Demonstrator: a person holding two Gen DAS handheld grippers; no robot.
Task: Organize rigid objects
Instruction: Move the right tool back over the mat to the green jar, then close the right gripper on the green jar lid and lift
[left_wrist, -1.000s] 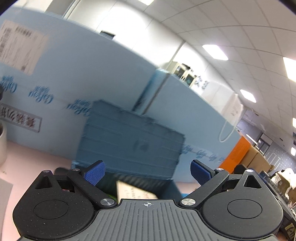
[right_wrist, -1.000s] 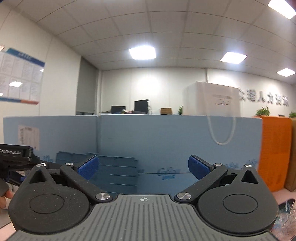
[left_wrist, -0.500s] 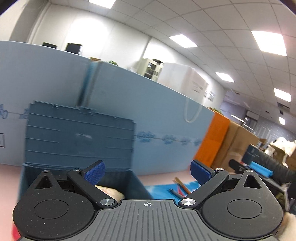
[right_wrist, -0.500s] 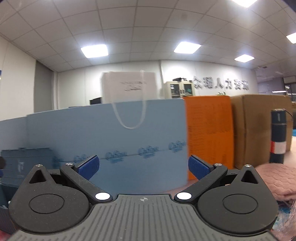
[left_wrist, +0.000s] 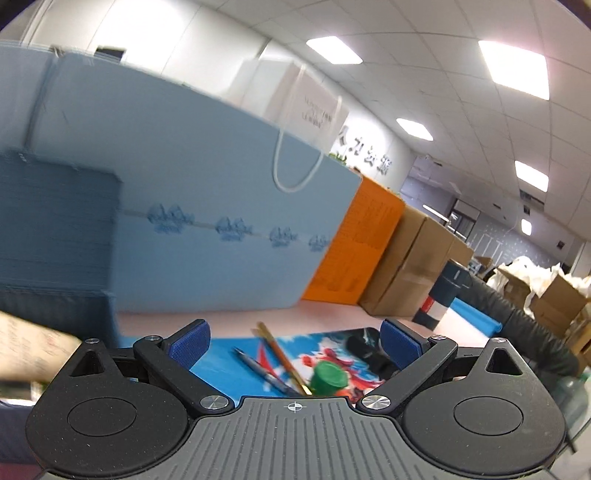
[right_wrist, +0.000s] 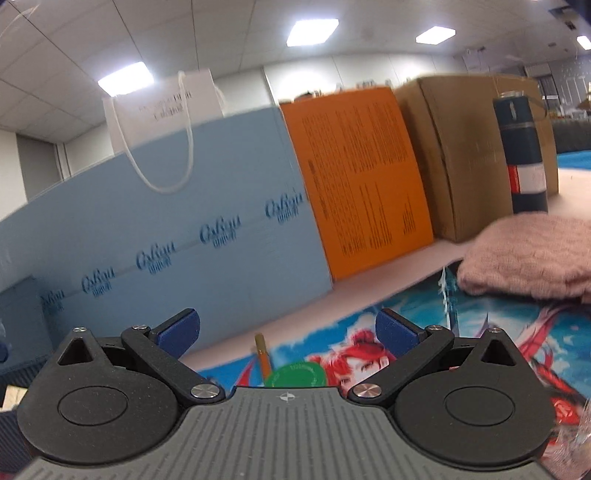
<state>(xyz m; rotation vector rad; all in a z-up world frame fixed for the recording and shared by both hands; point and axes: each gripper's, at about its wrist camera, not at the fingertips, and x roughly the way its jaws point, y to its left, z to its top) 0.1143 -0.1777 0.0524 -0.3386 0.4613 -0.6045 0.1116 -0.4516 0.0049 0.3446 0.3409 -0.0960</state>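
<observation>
My left gripper (left_wrist: 295, 341) is open and empty above a colourful printed mat (left_wrist: 325, 345). On the mat lie a dark pen (left_wrist: 258, 367), a wooden pencil (left_wrist: 280, 354), a green cap (left_wrist: 327, 376) and a black object (left_wrist: 365, 350). A grey-blue storage box (left_wrist: 55, 236) with its lid up stands at the left. My right gripper (right_wrist: 287, 330) is open and empty over the same mat (right_wrist: 480, 332), with the green cap (right_wrist: 297, 374) and the pencil (right_wrist: 263, 356) just below its fingers.
A light blue foam board (right_wrist: 166, 229) walls the back, with an orange box (right_wrist: 362, 177), a cardboard box (right_wrist: 469, 155) and a white paper bag (right_wrist: 162, 107). A dark flask (right_wrist: 521, 147) and pink knitted cloth (right_wrist: 528, 258) are at the right.
Both grippers swung right and tilted down. The storage box slid to the left edge and the mat with pen, pencil and green cap came into view. Both stayed open.
</observation>
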